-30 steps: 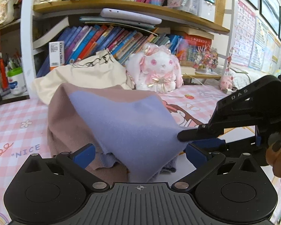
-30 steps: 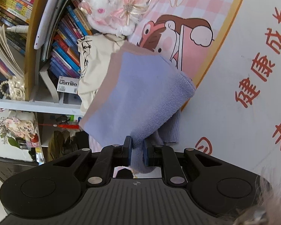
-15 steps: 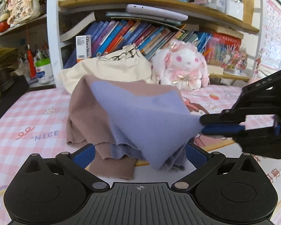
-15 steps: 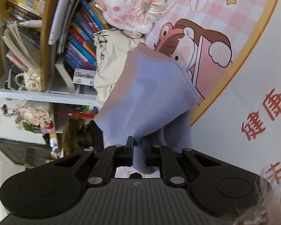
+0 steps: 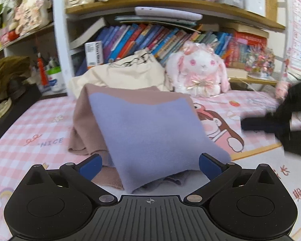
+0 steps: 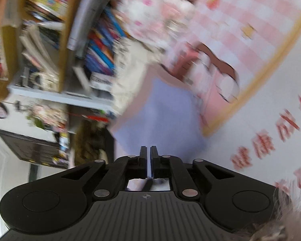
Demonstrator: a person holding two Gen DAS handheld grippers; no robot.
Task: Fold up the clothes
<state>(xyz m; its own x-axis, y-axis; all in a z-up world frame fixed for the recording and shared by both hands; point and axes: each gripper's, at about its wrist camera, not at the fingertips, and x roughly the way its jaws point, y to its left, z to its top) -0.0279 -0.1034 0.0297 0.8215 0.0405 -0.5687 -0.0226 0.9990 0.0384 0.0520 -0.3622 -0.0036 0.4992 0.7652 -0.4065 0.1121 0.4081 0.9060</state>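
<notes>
A: Where is the sweater (image 5: pixel 150 132) found?

B: It is seen lying in a folded heap on the table (image 5: pixel 26 132), which is covered by a pink checked mat. A lavender panel is laid on top, and a tan-pink layer is shown beneath it and along the far edge. The near corner of the lavender panel is draped toward the left claw (image 5: pixel 149 165).

A: How is the left claw held?

B: Its 2 blue-padded fingers (image 5: pixel 90 165) are spread wide, 1 on either side of the near edge of the sweater. Nothing is gripped between them.

A: And the right claw (image 6: pixel 148 152)?

B: In its own view, which is heavily blurred, the 2 fingers are drawn almost together, with only a thin slit left between them. No cloth is seen between the tips; the lavender fabric is shown just beyond them. In the left view the right claw is seen as a dark blur at the right, apart from the sweater.

A: What is placed behind the sweater?

B: A cream bag (image 5: pixel 128 74) and a white plush rabbit (image 5: pixel 200 72) are set against a bookshelf (image 5: pixel 170 2) filled with books.
</notes>
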